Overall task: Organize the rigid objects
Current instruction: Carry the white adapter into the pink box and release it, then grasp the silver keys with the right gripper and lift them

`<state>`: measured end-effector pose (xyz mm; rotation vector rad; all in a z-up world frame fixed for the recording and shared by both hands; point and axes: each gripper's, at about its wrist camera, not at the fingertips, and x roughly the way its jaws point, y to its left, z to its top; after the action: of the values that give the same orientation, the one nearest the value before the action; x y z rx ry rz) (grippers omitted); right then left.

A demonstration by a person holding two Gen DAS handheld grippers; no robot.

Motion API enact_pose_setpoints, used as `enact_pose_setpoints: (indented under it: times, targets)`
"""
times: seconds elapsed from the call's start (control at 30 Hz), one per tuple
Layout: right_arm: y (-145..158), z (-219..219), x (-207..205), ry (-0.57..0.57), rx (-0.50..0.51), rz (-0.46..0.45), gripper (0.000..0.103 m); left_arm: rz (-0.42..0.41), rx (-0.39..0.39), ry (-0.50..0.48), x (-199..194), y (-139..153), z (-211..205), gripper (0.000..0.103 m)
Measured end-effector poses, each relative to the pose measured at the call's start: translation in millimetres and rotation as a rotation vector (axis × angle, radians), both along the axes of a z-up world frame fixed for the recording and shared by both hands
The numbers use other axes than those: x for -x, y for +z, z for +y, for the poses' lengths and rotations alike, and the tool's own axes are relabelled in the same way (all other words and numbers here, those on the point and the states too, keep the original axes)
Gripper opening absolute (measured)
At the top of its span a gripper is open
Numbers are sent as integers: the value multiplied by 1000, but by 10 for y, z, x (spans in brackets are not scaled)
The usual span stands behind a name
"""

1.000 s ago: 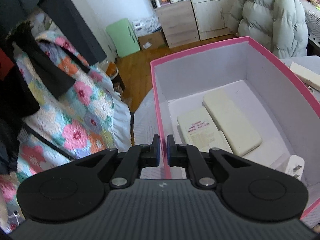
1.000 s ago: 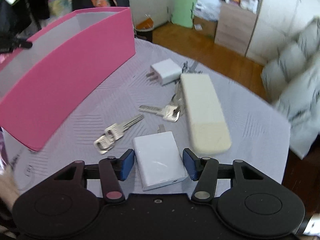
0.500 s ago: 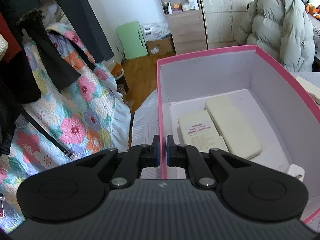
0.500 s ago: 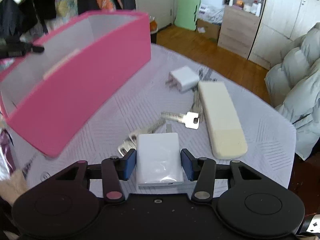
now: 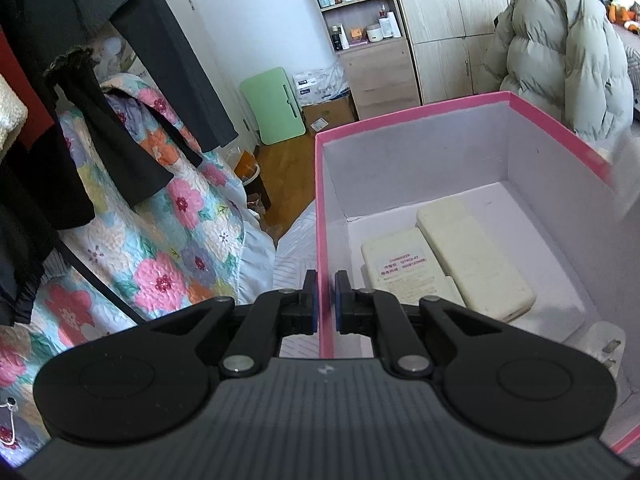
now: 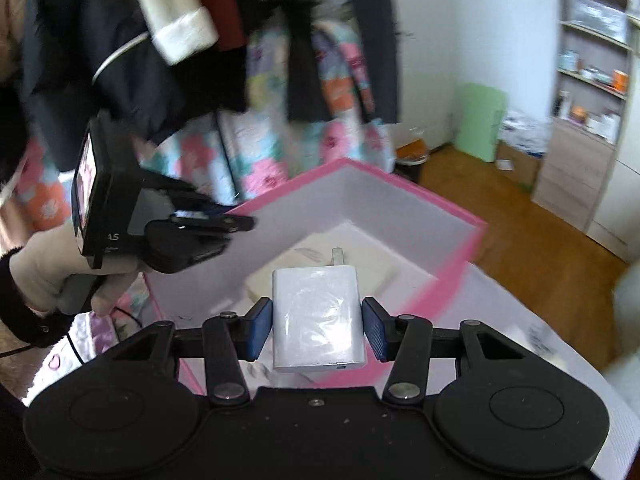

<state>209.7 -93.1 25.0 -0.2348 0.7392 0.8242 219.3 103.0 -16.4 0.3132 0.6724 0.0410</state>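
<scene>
Grippers both clenched: your left gripper (image 5: 324,298) pinches the pink box (image 5: 323,208) wall near its corner, your right gripper (image 6: 318,330) holds the white charger (image 6: 318,320) level above the box's rim.

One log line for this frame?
left gripper: shut on box wall | right gripper: holds charger over box

The pink box (image 5: 400,128) looks like matt card with a pale, smooth lining, and the white charger (image 6: 318,316) is glossy plastic under a crinkled clear film. At 9 o'clock in the left wrist view, the floral quilt (image 5: 160,216) is puckered, stitched cloth; the floor (image 6: 520,216) is polished wood.
</scene>
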Motion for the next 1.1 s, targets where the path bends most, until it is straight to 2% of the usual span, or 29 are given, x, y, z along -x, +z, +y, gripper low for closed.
enact_pose_setpoints:
  times: [0.07, 0.2, 0.33, 0.43, 0.53, 0.63, 0.77, 0.93, 0.97, 1.1]
  targets:
    - [-100, 223, -89, 30, 36, 32, 54, -2, 3, 0, 3, -1, 9, 6]
    - [-400, 614, -294, 80, 111, 153, 54, -6, -2, -1, 19, -14, -3, 6]
    - [-567, 762, -338, 127, 136, 246, 54, -7, -3, -6, 26, -20, -8, 6]
    - [-500, 682, -314, 88, 120, 219, 54, -6, -5, -8, 30, -22, -10, 6]
    - [-282, 425, -261, 64, 28, 174, 55, -10, -5, -6, 33, -25, -11, 6]
    - [-69, 16, -201, -28, -95, 136, 55, -11, -20, -3, 32, -26, -29, 7]
    - [-31, -513, -84, -192, -140, 100, 55, -5, -54, -9, 13, -25, -81, 8]
    - [-409, -1048, -34, -398, -115, 193, 52, -17, -173, -34, 25, -57, -237, 9]
    - [-513, -1100, -13, -422, -103, 212, 48, -18, -180, -35, 25, -61, -252, 9]
    - [-898, -1181, 72, -488, -103, 283, 45, -17, -179, -33, 30, -62, -269, 9]
